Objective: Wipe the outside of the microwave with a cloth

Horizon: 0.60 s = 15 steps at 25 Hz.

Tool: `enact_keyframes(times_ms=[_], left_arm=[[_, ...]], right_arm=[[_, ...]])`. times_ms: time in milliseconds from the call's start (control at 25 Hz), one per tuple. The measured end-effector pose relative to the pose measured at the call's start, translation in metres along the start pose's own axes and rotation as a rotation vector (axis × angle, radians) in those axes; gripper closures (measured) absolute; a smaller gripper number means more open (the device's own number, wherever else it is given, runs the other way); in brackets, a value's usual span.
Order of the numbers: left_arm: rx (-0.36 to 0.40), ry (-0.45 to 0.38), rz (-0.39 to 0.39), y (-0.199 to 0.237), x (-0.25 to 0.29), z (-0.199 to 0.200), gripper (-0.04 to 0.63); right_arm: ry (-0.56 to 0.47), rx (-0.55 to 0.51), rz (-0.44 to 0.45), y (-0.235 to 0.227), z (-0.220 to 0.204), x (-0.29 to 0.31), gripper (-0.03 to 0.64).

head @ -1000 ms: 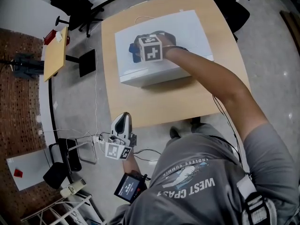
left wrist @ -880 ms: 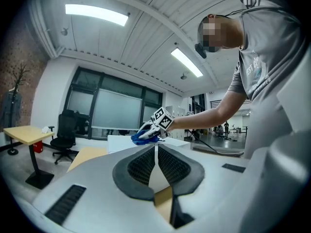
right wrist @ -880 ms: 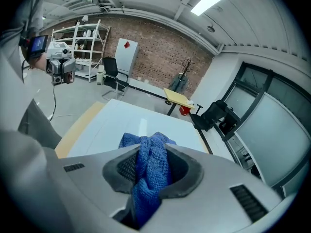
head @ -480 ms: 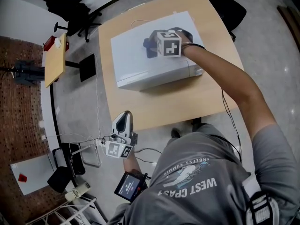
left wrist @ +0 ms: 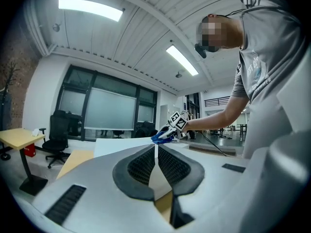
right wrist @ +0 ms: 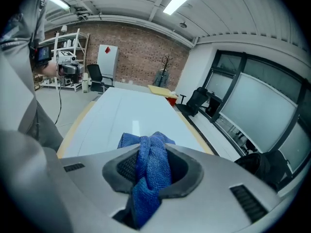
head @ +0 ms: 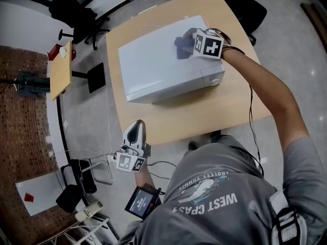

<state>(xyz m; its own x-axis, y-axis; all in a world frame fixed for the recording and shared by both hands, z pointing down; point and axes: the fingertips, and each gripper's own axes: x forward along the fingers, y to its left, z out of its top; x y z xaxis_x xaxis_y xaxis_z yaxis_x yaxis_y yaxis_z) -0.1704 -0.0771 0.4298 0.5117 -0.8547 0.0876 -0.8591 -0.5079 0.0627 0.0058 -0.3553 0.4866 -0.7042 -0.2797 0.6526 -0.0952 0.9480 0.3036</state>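
The white microwave (head: 158,65) stands on the wooden table (head: 204,108). My right gripper (head: 186,41) is shut on a blue cloth (right wrist: 150,166) and holds it on the microwave's top near its right end. The cloth (head: 183,45) shows dark beside the marker cube in the head view, and bunches between the jaws in the right gripper view, over the white top (right wrist: 121,115). My left gripper (head: 134,131) hangs below the table's near edge, jaws shut and holding nothing. From the left gripper view, the cloth (left wrist: 159,138) and right gripper (left wrist: 167,132) appear far off.
Office chairs (head: 250,4) stand behind the table, another dark one (head: 76,9) at the far left. A small wooden side table (head: 60,70) and a black floor stand (head: 95,74) are on the left. Cables (head: 104,116) trail over the floor by my left gripper.
My right gripper has slid the cloth across the microwave's top from its middle toward the right end. The left gripper has stayed low by the table's near edge.
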Motion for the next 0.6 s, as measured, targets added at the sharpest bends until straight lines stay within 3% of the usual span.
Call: enact_keyframes(times_ms=[200,320,480,600], left_arm=[[0.011,0.007,-0.011,-0.001,0.010,0.003,0.554],[0.015,0.009,-0.019,-0.004,0.016,0.006,0.554],[0.022,0.013,-0.026,-0.004,0.024,0.009,0.554],[0.025,0.021,-0.030,-0.005,0.028,0.010,0.554]], right_arm=[[-0.010,0.077,-0.032,-0.013,-0.032,-0.026,0.524],[-0.072,0.207,-0.042,-0.026,-0.049,-0.039,0.525],[-0.297,0.612,-0.020,-0.050,-0.074,-0.058,0.525],[-0.553,0.920,-0.031,-0.072,-0.092,-0.079,0.526]])
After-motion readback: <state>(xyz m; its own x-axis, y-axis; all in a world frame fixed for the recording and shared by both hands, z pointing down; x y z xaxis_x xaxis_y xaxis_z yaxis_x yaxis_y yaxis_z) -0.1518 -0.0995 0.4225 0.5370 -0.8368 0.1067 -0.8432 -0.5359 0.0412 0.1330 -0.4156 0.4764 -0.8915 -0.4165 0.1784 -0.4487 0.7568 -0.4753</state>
